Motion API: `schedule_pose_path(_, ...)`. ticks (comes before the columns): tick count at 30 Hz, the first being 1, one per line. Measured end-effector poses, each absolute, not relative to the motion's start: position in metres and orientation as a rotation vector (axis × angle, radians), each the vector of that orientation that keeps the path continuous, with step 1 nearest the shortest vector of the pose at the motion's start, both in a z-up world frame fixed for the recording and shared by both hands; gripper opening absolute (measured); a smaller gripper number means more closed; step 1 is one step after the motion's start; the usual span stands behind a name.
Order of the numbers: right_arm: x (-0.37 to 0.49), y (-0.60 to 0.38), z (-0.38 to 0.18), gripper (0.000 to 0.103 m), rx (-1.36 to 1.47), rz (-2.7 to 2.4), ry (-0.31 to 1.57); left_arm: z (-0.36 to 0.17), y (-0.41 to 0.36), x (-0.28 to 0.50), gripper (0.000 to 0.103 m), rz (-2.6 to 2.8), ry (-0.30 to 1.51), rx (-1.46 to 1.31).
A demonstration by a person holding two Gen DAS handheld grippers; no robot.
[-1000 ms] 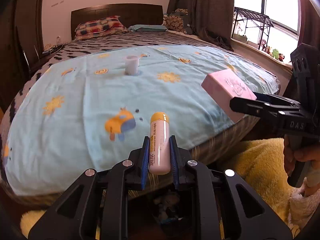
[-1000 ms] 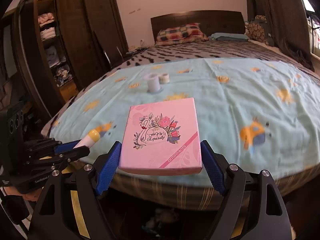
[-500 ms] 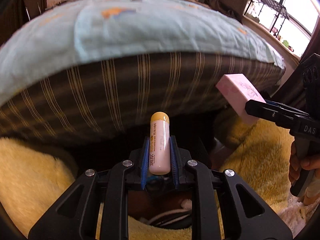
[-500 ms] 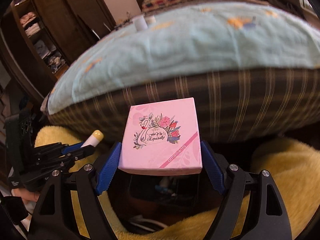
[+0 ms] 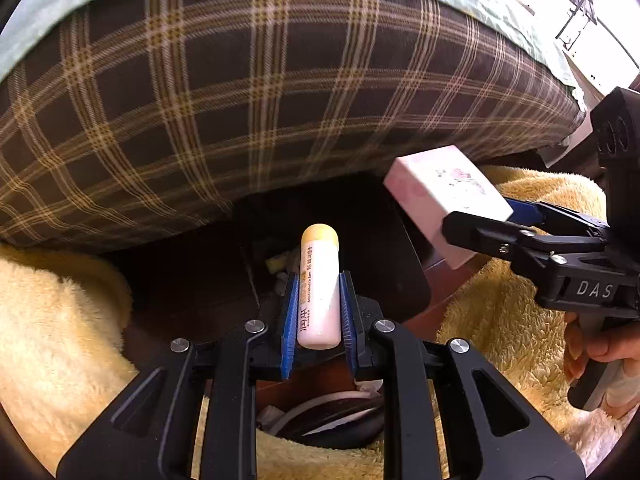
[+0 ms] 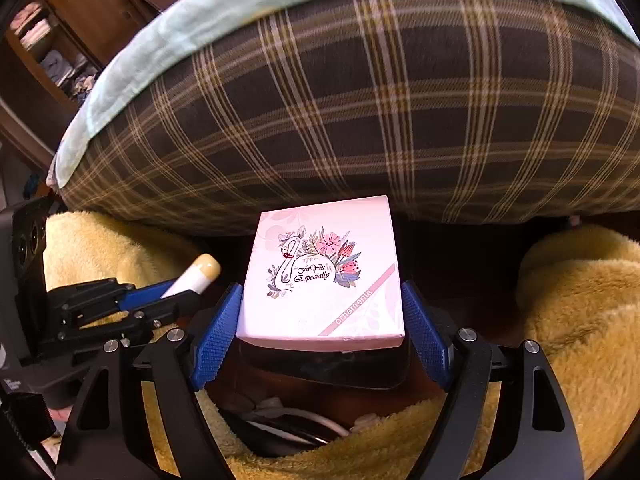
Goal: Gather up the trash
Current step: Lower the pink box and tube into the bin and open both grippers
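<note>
Below plaid mattress edge (image 5: 248, 92), tools grip tube (image 5: 319, 292), box (image 6: 326, 276).

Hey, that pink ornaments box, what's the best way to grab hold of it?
Grip the pink box across its two opposite side walls, near the rear edge, coming from behind with its printed lid facing up. Those walls are flat and parallel, so the pads seat squarely. That is how the right gripper holds it now, a blue pad on each side.
</note>
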State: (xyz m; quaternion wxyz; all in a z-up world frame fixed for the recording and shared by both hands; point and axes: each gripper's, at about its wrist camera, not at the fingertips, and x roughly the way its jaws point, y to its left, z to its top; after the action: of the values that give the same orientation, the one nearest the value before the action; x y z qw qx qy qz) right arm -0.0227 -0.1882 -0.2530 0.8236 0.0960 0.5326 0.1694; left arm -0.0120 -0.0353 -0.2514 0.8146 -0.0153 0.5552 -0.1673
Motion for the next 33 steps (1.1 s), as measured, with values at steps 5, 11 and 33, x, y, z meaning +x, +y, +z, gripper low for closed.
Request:
schedule_pose_path(5,-0.017,-0.181,-0.259,0.08,0.221,0.361,1.15,-0.255,-0.04,-0.012,0.018,-0.371,1.194,-0.047)
schedule_pose_path(11,-0.014,-0.182,-0.257,0.082,0.228,0.351,1.134,-0.258,-0.039,-0.013,0.022,-0.369,1.197,-0.068)
schedule_pose_path(33,0.005,-0.222,-0.13,0.086,0.156,0.292,0.798,-0.154,-0.007,-0.012,0.084,-0.3,0.962,-0.036)
